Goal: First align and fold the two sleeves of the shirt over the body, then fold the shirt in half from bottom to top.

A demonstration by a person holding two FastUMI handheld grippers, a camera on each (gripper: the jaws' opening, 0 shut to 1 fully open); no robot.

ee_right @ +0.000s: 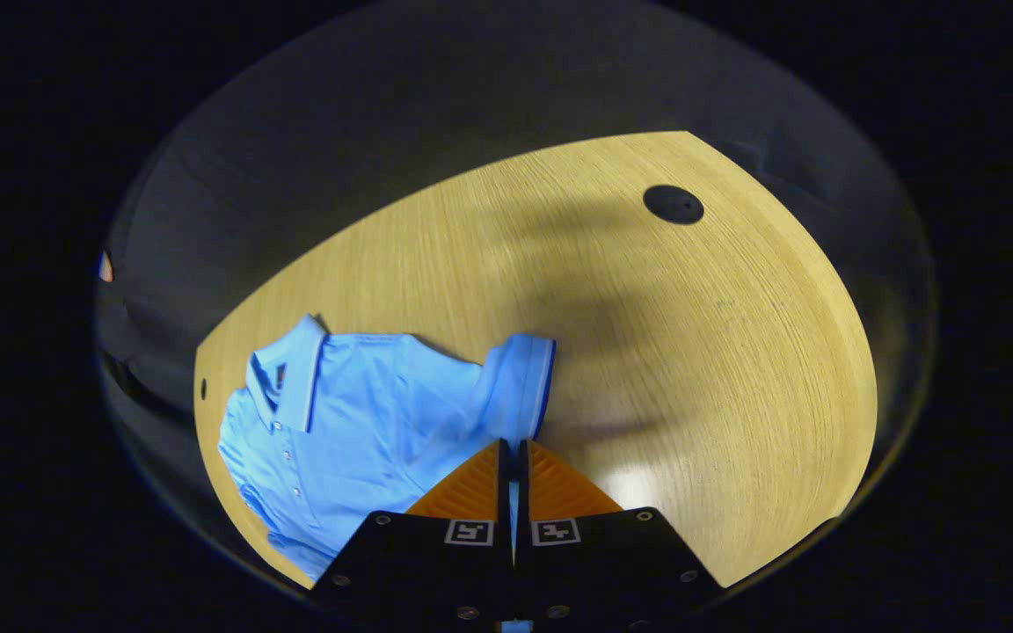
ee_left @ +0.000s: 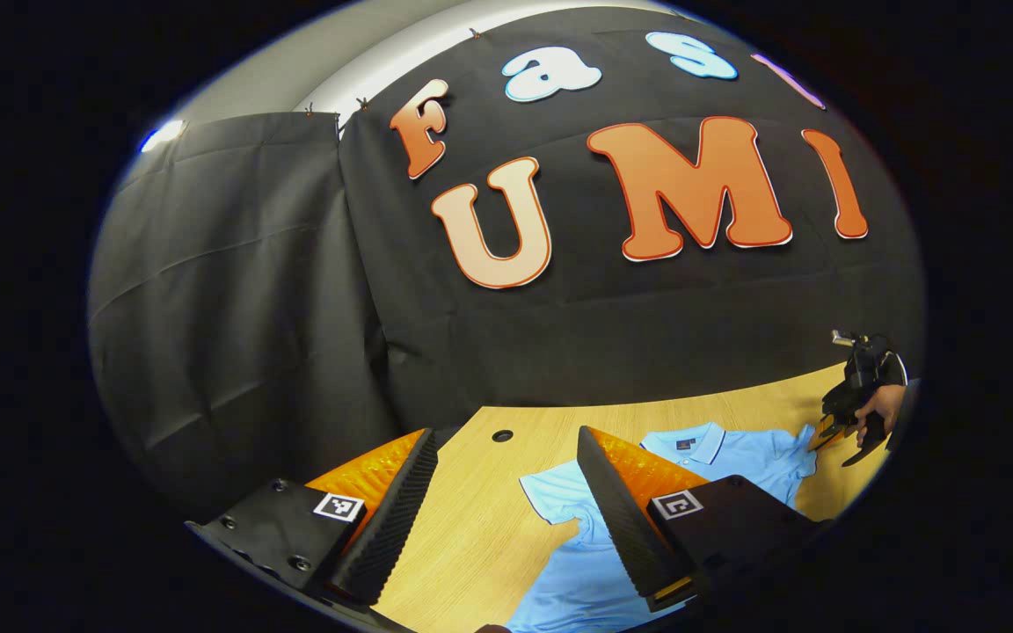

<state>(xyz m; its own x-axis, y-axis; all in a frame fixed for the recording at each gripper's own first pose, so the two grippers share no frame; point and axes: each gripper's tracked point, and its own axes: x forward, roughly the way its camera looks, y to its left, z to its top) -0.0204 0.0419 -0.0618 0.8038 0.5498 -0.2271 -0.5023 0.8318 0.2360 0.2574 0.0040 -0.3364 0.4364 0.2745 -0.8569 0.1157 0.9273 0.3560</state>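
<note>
Progress: the shirt [ee_right: 357,413] is lying collar-up on the table [ee_right: 647,352]; neither sleeve is looking folded over the body yet, and the bottom-to-top fold is waiting.
Right gripper [ee_right: 513,457]: its fingers are pinching shut on the sleeve [ee_right: 520,387], a strip of cloth showing between them.
Left gripper [ee_left: 506,519]: hovering over the shirt's other side, fingers spread wide, holding nothing.
Materials: soft light-blue knit with a ribbed, dark-trimmed cuff; smooth pale wood-grain table with a round hole [ee_right: 674,204] beyond the shirt.
</note>
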